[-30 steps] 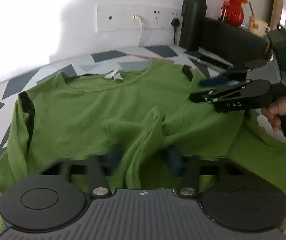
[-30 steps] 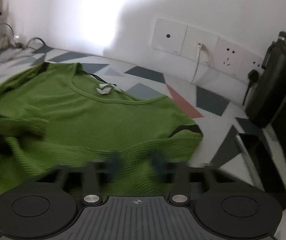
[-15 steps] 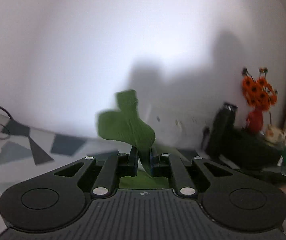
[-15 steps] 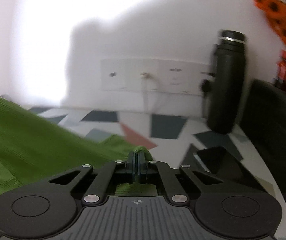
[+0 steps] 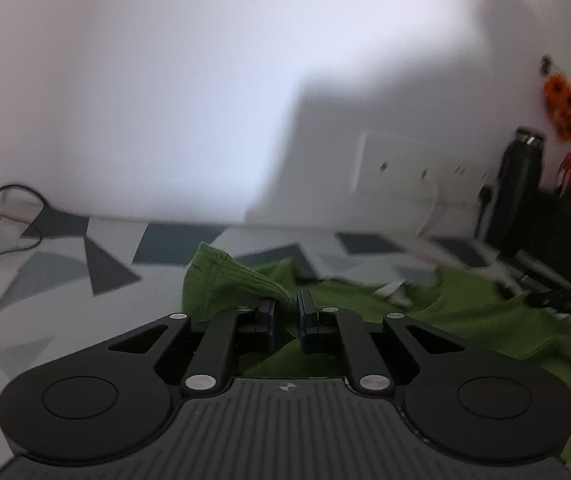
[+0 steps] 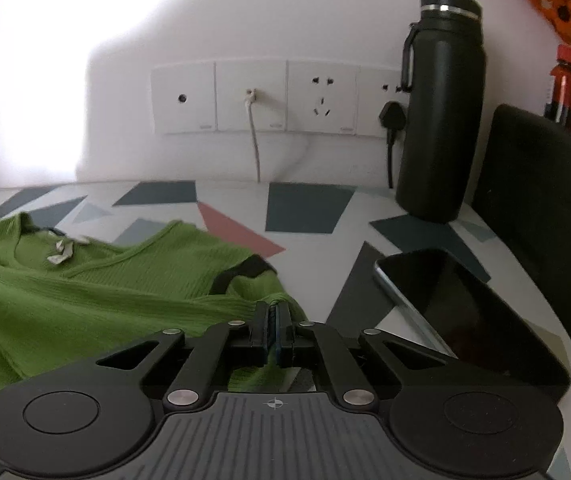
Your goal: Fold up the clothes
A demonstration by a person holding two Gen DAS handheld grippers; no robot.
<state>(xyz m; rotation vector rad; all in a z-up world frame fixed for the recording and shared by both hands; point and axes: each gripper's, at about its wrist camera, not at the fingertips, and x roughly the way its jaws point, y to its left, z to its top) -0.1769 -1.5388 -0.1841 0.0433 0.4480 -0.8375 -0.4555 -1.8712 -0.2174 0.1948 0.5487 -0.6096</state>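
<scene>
Green ribbed top point(image 6: 97, 280) spread across patterned table point(image 6: 309, 208) at lower left of frame, pinched by left gripper point(image 5: 287, 316) and right gripper point(image 6: 272, 330), capped black bottle point(image 6: 441, 108) upper right, contents unseen.
</scene>
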